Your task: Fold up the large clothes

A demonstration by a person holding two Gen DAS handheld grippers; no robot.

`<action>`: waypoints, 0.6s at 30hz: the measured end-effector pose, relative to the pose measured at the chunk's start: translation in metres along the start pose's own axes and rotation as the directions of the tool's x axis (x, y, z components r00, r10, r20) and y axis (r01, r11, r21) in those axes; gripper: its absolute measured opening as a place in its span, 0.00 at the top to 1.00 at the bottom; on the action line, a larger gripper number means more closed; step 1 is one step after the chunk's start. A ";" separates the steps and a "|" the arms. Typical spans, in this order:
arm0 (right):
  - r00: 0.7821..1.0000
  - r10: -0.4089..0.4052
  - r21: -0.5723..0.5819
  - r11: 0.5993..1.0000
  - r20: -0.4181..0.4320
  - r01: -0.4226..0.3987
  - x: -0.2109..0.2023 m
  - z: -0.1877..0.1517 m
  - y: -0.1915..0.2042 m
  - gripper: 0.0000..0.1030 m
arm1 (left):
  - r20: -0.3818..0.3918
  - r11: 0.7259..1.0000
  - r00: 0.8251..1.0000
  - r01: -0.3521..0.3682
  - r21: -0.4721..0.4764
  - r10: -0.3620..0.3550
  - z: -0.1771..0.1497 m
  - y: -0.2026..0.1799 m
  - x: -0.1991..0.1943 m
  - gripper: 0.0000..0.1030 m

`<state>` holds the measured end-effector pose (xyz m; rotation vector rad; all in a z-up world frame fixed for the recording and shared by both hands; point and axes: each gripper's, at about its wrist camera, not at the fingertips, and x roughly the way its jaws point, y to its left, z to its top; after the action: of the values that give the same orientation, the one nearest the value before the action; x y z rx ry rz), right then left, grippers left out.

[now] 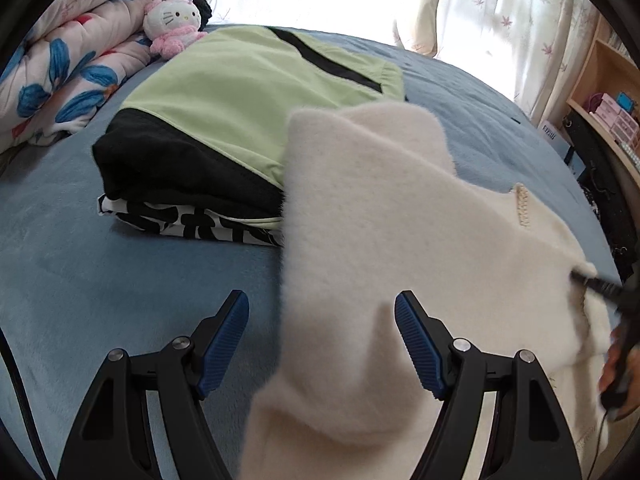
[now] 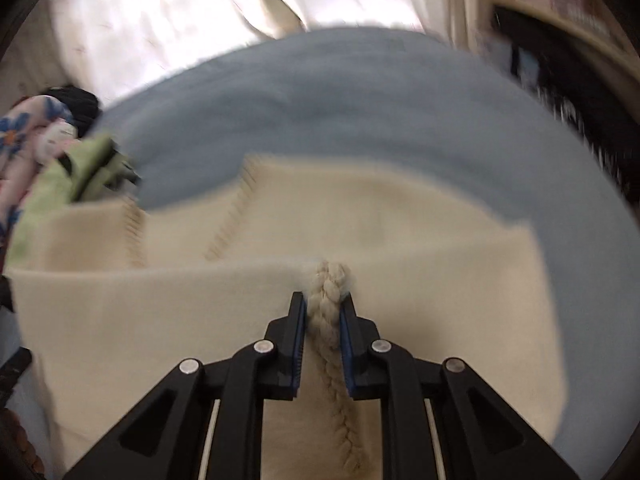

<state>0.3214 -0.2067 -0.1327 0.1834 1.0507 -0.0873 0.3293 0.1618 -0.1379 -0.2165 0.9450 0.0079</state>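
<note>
Right gripper (image 2: 323,304) clamped on the braided edge (image 2: 329,280) of the cream garment (image 2: 400,240). Left gripper (image 1: 322,320) fingers apart, a raised cream fold between the pads, untouched. Garment's long axis runs across both; folded stack (image 1: 240,92) beyond-left.

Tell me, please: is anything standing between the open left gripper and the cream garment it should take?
Nothing visible does. The cream garment already lies between the open fingers of the left gripper, though its pads do not press it. The right gripper is shut on the garment's braided edge.
</note>
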 end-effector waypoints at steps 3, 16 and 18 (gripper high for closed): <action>0.999 0.025 0.012 1.000 0.022 -0.025 -0.006 -0.003 -0.004 0.85 | -0.004 1.000 1.000 0.005 -0.014 -0.005 0.007 0.010 0.008 0.28; 0.980 0.195 0.071 0.979 -0.043 -0.192 -0.008 -0.004 -0.032 0.69 | -0.010 0.975 0.985 0.167 -0.149 -0.171 0.058 0.036 0.035 0.43; 0.980 0.193 0.072 0.979 -0.043 -0.190 -0.009 -0.006 -0.034 0.66 | -0.022 0.972 0.980 0.193 -0.137 -0.198 0.059 0.029 0.037 0.68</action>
<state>0.3065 -0.2390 -0.1311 0.3486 1.0753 0.0564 0.3957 0.1981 -0.1393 -0.4353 0.9558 -0.1143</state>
